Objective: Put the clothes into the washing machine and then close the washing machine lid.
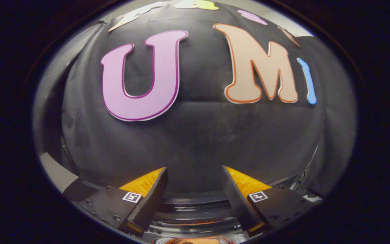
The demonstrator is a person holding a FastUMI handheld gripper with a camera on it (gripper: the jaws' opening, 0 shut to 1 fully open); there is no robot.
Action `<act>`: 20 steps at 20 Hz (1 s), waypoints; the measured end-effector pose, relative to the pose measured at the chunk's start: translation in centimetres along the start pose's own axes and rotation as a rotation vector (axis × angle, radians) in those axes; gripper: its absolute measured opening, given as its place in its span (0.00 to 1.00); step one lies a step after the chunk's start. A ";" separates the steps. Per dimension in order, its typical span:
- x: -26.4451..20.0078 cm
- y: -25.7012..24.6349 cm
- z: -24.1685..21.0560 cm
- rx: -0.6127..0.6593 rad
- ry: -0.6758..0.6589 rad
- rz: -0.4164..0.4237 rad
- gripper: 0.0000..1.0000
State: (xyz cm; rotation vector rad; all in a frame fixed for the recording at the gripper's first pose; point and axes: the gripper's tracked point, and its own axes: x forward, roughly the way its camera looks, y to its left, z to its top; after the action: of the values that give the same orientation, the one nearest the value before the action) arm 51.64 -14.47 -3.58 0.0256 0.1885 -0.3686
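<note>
Two fingers (147, 189) of the hand-held gripper (195, 184) stand well apart with nothing between them, aimed level at the black cloth wall (195, 135) of the booth. Below and between the fingers, a curved, shiny rim (195, 222) shows, most likely the round mouth of the washing machine, lying under the tool rather than ahead of it. At the very bottom of that opening sits a sliver of something orange (195, 241); whether it is a piece of clothing inside the drum or part of the machine is too cramped to tell. No lid can be made out.

What matters for the next move is direction: the machine lies downward from the fingers, while the fingers point forward at the wall. By that reading, the tool would need to tip or drop toward the rim before it could touch anything there. The rim's curve runs side to side across the gap between the fingers, so the opening seems roughly centred beneath the tool.
</note>
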 end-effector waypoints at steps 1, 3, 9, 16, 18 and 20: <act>-0.1 0.0 0.0 0.000 -0.011 -0.007 0.99; -0.1 0.0 0.0 0.007 -0.007 0.000 0.99; -0.9 -0.1 -0.4 -0.003 0.032 0.005 0.99; -2.4 -0.3 -0.7 -0.008 0.047 0.006 0.99; -2.8 -0.4 -0.7 -0.009 0.047 0.007 0.99; -3.1 -0.4 -0.7 -0.010 0.050 0.007 0.99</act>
State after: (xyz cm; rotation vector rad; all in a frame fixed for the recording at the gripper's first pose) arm 48.47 -13.72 -3.71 0.0255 0.2400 -0.3601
